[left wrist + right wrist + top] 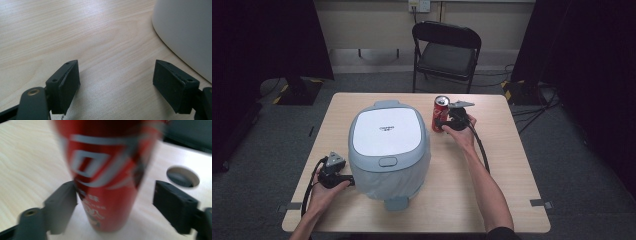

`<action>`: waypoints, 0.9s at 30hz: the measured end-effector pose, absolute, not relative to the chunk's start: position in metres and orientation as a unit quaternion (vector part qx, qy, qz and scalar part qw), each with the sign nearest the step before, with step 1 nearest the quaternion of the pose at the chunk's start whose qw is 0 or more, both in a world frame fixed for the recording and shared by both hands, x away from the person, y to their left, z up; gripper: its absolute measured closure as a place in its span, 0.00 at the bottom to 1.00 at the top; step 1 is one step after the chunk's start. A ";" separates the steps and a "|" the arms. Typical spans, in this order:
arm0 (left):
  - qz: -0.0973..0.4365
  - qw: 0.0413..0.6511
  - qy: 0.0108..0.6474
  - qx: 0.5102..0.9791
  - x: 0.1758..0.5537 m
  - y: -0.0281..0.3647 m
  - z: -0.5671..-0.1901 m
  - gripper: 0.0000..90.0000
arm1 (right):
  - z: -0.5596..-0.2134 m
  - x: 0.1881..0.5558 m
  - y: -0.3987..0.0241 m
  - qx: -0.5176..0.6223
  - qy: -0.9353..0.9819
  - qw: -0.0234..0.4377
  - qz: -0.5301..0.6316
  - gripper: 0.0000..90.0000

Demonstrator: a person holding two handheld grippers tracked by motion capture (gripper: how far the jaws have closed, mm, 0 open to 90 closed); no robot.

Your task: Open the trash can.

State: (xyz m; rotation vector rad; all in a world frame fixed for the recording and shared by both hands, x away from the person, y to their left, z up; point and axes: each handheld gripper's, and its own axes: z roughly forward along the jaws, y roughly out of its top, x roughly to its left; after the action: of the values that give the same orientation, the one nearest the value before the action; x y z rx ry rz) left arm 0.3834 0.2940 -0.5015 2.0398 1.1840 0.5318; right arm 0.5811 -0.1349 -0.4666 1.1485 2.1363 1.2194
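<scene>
The wooden counter [512, 165] carried a grey-white rice cooker [389, 150] at its middle. A red can [440, 114] stood upright just right of it, between the parted fingers of the right gripper [447, 121], unclamped. The left gripper [348, 181] sat beside the cooker's base, fingers apart, holding nothing.

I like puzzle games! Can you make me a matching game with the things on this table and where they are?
Things:
1. red drink can
2. big grey-and-white rice cooker
3. black folding chair
4. left claw

Places:
A. behind the light wooden table, on the floor
B. middle of the table
C. between the open jaws of the right claw
D. open over bare wood beside the cooker's wall

Pairs: 1-C, 2-B, 3-A, 4-D
</scene>
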 end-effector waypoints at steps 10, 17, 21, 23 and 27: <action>0.206 0.354 0.457 0.789 0.383 0.294 -0.502 0.23 | -0.467 0.585 -0.136 0.412 0.779 0.203 0.428 0.37; 0.203 0.356 0.459 0.788 0.383 0.294 -0.502 0.23 | -0.464 0.558 -0.151 0.416 0.785 0.206 0.410 0.38; 0.203 0.356 0.459 0.788 0.383 0.294 -0.502 0.23 | -0.463 0.545 -0.156 0.412 0.791 0.210 0.400 0.38; 0.206 0.353 0.456 0.790 0.384 0.294 -0.501 0.23 | -0.463 0.531 -0.163 0.417 0.789 0.206 0.401 0.38; 0.207 0.353 0.457 0.790 0.383 0.294 -0.502 0.23 | -0.462 0.519 -0.171 0.415 0.792 0.205 0.398 0.38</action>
State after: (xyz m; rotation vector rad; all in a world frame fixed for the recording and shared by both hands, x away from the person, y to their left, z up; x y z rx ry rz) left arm 0.3835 0.2942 -0.5015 2.0426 1.1819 0.5346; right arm 0.5188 -0.1709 -0.4617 1.1568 2.2089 1.1105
